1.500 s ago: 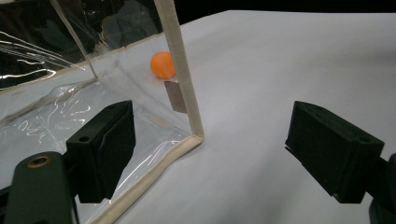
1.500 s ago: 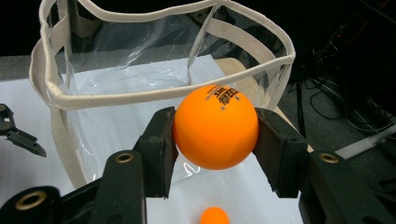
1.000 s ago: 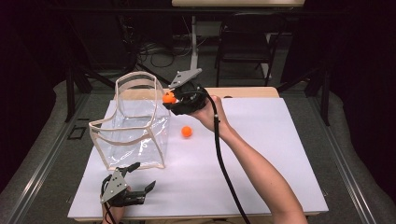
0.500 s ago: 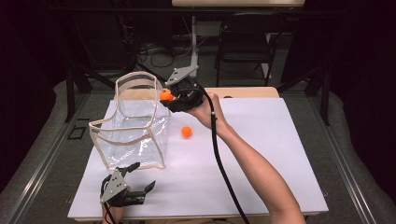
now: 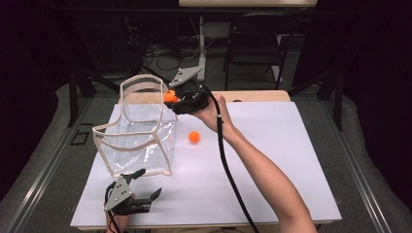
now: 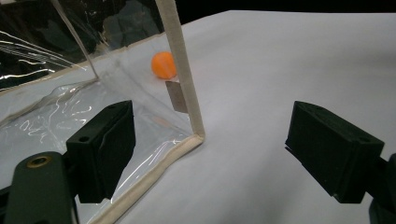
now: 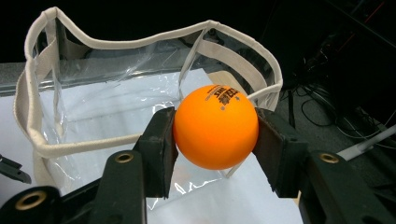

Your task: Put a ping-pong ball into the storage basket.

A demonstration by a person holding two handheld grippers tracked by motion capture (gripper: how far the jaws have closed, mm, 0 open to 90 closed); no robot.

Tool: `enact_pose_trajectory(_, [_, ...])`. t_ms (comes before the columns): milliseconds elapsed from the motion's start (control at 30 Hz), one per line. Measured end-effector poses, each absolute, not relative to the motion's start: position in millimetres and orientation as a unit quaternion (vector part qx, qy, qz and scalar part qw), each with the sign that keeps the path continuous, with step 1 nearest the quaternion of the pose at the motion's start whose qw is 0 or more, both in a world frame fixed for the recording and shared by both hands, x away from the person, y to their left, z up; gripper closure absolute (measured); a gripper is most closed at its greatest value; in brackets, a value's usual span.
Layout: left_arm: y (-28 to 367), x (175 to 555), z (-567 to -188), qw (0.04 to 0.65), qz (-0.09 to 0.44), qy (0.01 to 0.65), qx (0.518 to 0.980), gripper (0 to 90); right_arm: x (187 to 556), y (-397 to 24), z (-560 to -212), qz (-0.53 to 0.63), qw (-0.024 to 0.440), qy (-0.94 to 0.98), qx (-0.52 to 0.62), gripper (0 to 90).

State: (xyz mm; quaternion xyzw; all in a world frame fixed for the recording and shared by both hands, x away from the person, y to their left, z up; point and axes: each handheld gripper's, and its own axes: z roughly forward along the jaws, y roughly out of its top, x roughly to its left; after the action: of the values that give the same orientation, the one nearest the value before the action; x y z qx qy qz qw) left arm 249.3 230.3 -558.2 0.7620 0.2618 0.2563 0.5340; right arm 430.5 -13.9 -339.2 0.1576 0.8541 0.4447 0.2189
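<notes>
A clear plastic bag (image 5: 138,133) with beige trim stands open on the white table, left of centre. My right gripper (image 5: 171,98) hangs at the bag's upper right rim, shut on an orange ball (image 5: 169,96). In the right gripper view the ball (image 7: 215,126) is pinched between both pads, with the bag's rim (image 7: 140,44) just beyond it. A second orange ball (image 5: 194,137) lies on the table right of the bag. My left gripper (image 5: 146,184) rests open near the table's front left edge, in front of the bag's corner (image 6: 182,79). The loose ball (image 6: 163,65) shows through the plastic.
A white sheet (image 5: 272,160) covers the table, and a wooden strip (image 5: 257,95) runs along its back edge. A black chair (image 5: 252,53) and a stand (image 5: 201,48) are behind the table. The person's right forearm (image 5: 262,179) crosses the table's right half.
My right gripper has drifted a little left and up with the ball, closer over the bag's rim. The left gripper and the loose ball have stayed put.
</notes>
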Motion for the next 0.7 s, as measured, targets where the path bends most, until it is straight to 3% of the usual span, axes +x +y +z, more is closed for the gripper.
enact_pose_trajectory(700, [230.6,249.2,-558.1,0.534,0.257,0.261,0.762,15.7,430.5,-4.0,-332.9,0.449,0.221,0.852,0.152,50.5])
